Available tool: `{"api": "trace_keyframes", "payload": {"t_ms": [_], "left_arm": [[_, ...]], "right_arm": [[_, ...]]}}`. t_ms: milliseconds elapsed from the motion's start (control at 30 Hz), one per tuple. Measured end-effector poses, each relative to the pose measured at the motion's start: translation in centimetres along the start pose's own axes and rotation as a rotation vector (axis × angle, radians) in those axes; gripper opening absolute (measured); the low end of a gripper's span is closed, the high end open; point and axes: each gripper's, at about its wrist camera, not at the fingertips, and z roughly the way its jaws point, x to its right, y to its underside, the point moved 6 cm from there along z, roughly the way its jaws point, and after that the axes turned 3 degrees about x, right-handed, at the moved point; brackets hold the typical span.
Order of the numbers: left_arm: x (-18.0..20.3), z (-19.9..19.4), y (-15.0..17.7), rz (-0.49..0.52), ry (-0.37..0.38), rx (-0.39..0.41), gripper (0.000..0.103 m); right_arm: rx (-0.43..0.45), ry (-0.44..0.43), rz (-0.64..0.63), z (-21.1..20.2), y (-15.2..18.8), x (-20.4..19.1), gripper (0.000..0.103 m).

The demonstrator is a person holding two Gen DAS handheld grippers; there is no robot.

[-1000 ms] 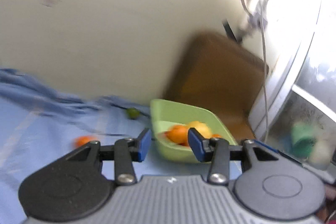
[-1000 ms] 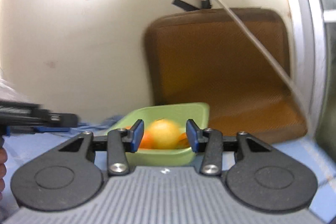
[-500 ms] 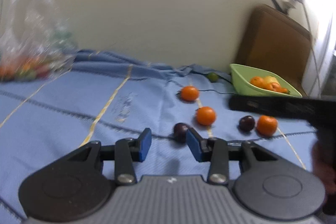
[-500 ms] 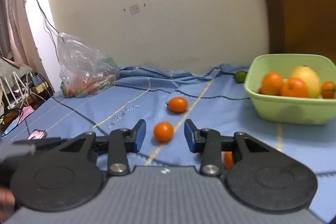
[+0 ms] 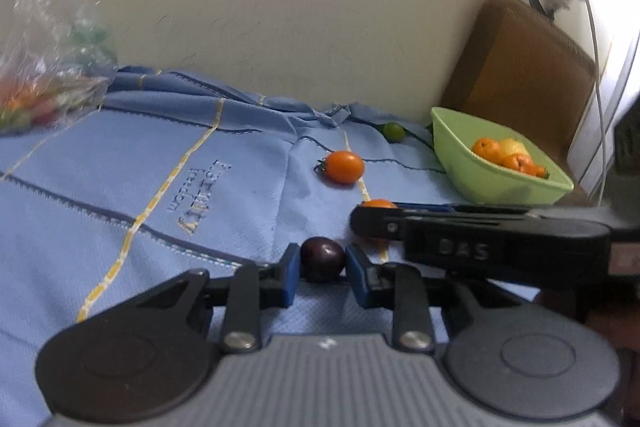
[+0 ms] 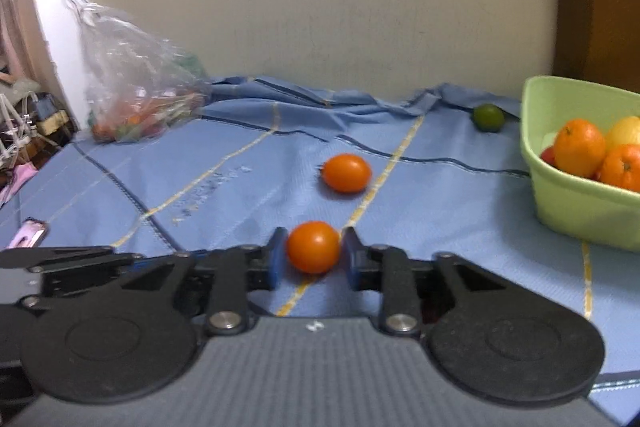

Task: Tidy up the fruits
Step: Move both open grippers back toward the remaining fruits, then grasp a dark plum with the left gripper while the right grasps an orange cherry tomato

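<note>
1. Landmark: the green bowl (image 6: 568,203) stands at the right end of the blue cloth (image 5: 120,187), against the brown cushion (image 5: 520,67). It already holds oranges and a yellow fruit. All places below are given from this bowl.

2. Far left of the bowl, by the wall: a clear plastic bag (image 6: 136,87) with mixed produce. It is not involved in the present step.

3. Left tool (image 5: 322,267): pressed in on the dark plum (image 5: 322,258), which sits between its blue pads on the cloth, left of the bowl and nearer the camera. The pads appear to touch both sides of the fruit.

4. Right tool (image 6: 313,253): pinching a small orange tomato (image 6: 313,247) between its pads, low over the cloth. In the left wrist view this tool lies just right of the plum, between the plum and the bowl.

5. Loose fruit left of the bowl: a second orange tomato (image 6: 346,172) in mid-cloth, and a green lime (image 6: 487,117) just beside the bowl's far corner.

6. Governing relation: the bowl lies to the right of and beyond both tools. The right hand is the nearer one, so by judgement it should unload first; the left hand's route to the bowl crosses the right tool.

7. Both held fruits are round and have no useful long axis; roll-out on release is the probable risk.
</note>
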Motion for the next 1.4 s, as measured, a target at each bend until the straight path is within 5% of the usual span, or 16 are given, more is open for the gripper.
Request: {"api": "trace_keyframes", "payload": {"t_ms": [200, 333, 467, 733, 1400], "left_arm": [[1.7, -5.4, 2.2, 0.04, 0.101, 0.001, 0.025], [3.1, -9.6, 4.9, 0.095, 0.155, 0.003, 0.025], [3.8, -11.4, 7.2, 0.085, 0.2, -0.022, 0.025], [5.3, -11.8, 9.0, 0.164, 0.16, -0.007, 0.026], [6.2, -11.8, 9.4, 0.229, 0.055, 0.008, 0.031]], "right_arm": [[0.061, -0.016, 0.001, -5.2, 0.9, -0.3, 0.031], [0.065, -0.055, 0.047, -10.8, 4.2, -1.5, 0.031], [0.077, -0.002, 0.013, -14.9, 8.8, -3.4, 0.031], [0.095, 0.083, -0.01, -16.9, 11.8, -4.1, 0.031], [0.098, 0.059, -0.041, -17.3, 12.6, -4.6, 0.039]]}}
